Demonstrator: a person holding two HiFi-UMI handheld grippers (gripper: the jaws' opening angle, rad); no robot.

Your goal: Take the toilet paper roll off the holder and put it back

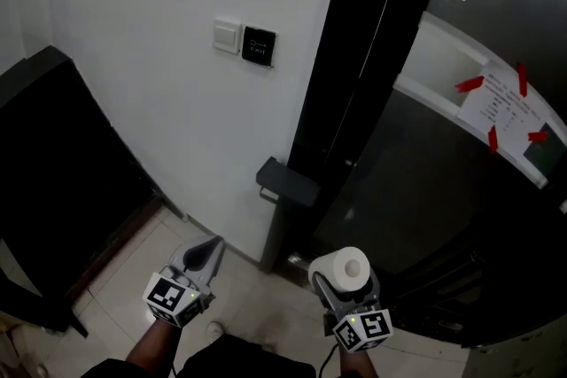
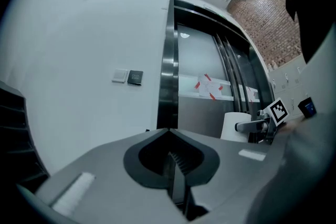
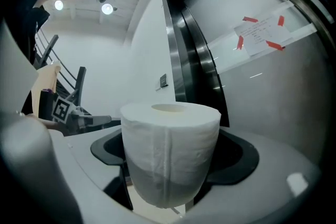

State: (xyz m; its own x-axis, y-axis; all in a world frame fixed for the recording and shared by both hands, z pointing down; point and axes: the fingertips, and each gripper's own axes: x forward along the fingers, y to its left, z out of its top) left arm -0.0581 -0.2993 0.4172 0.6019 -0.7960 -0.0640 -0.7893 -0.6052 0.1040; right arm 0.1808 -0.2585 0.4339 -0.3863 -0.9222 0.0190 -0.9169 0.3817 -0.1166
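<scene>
Right gripper (image 3: 167, 168) held the toilet paper roll (image 3: 169, 149) upright between wide-spread fingers, short of the holder (image 1: 285, 183); light, soft, crushable, probably best squeezed gently across its wound sides; left gripper (image 2: 169, 136) pinched shut, empty, alongside.

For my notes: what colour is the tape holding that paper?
Red tape; clearest in head view.
</scene>
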